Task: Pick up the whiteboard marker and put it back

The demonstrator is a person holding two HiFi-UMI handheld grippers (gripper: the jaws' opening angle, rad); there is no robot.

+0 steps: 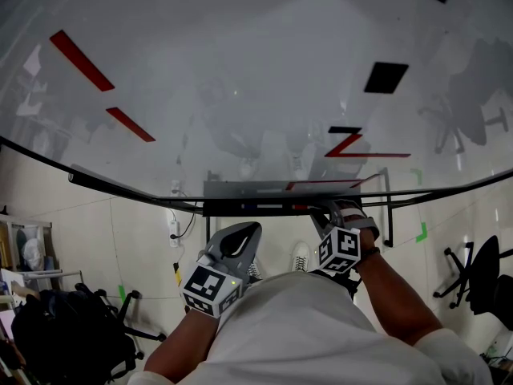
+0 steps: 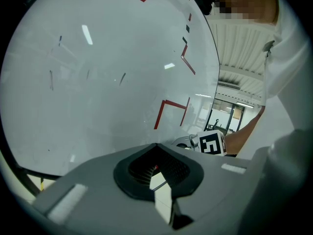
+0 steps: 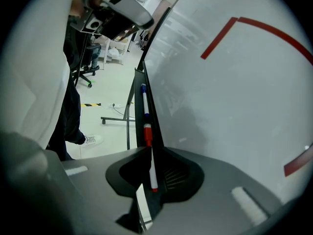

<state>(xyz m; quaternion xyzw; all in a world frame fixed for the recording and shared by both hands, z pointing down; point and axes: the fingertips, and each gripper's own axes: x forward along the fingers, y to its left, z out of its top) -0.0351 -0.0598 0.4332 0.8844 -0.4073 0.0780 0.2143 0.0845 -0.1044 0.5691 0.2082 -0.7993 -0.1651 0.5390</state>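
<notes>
Two hazards: your right gripper (image 3: pixel 149 151) is clenched on the whiteboard marker (image 3: pixel 150 159), its red cap toward 12 o'clock over the tray (image 1: pixel 240 189), so a crooked release could nudge the blue marker (image 3: pixel 144 89) or tip it floorward, and your left gripper (image 2: pixel 156 148), jaws together and empty, can't help.

Narrow dark tray (image 3: pixel 152 112) runs along the btm edge of the whiteboard (image 3: pixel 234 106). On it, lengthwise: a blue-capped marker (image 3: pixel 145 101) and, end to end w/ it, a red-capped marker (image 3: pixel 147 133). The red one's rear end sits between the jaws of the right claw (image 3: pixel 150 153).
</notes>
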